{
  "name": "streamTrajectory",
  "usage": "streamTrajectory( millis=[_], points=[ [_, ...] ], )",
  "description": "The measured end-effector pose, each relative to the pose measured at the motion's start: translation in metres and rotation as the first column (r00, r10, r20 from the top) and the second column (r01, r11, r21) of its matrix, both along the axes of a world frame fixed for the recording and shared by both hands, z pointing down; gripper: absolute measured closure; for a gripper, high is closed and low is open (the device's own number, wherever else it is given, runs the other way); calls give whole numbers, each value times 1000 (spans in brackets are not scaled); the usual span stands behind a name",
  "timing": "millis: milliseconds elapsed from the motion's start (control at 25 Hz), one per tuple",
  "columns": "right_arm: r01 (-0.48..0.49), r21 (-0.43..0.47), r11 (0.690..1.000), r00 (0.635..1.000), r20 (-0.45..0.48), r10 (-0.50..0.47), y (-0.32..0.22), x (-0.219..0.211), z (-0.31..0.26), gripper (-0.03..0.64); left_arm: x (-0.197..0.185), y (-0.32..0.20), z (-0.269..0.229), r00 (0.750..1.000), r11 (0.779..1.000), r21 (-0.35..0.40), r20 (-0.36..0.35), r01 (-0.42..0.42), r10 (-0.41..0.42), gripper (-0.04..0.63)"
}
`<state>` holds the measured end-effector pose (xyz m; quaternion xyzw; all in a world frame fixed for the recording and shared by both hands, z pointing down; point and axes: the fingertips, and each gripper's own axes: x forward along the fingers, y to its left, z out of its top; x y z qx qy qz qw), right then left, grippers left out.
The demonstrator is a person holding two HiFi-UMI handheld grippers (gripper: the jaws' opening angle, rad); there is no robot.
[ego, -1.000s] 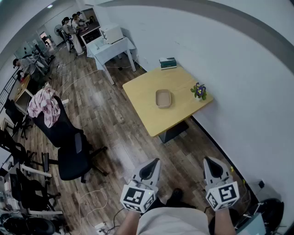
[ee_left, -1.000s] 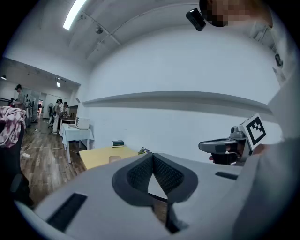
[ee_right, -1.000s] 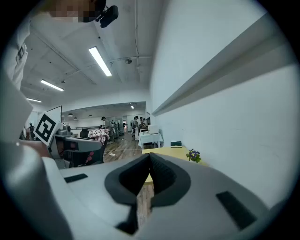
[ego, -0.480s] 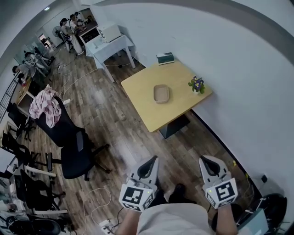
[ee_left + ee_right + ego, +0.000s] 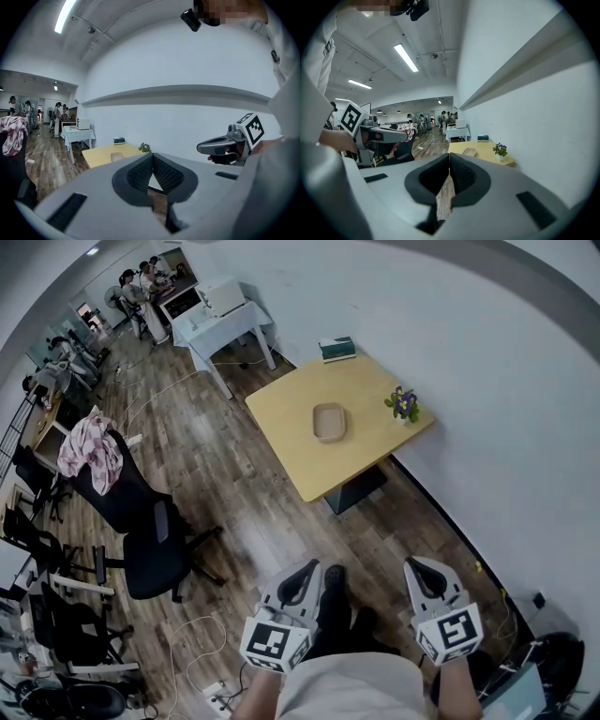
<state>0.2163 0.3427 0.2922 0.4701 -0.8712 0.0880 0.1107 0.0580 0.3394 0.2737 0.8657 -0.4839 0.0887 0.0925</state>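
My left gripper (image 5: 306,570) and right gripper (image 5: 418,568) are held low in front of the person's body, over the wooden floor, both shut with nothing between the jaws. In the left gripper view the pads (image 5: 140,173) meet at the tips, and the right gripper (image 5: 228,145) shows beside them. The right gripper view shows its own pads (image 5: 461,177) pressed together too. Well ahead stands a yellow table (image 5: 366,448) carrying a small tan tray (image 5: 329,421), a pot of purple flowers (image 5: 405,405) and a green box (image 5: 337,349).
A white wall (image 5: 487,409) runs along the right. A black office chair (image 5: 145,540) stands to the left, another behind it with a pink cloth (image 5: 86,451). A white table (image 5: 225,329) stands beyond, people further back. Cables (image 5: 192,648) lie on the floor.
The view has shifted slightly toward the yellow table, and a dark shoe now shows between the grippers. Both grippers stay shut and level.
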Motion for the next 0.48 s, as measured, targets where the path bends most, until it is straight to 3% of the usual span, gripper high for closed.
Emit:
streamTrajectory(
  millis=[480],
  points=[
    [-32,-26,999,999,-18,32,-21,1,3,611,1,-31,8,999,1000,-6,-22,-30,30,595]
  ],
)
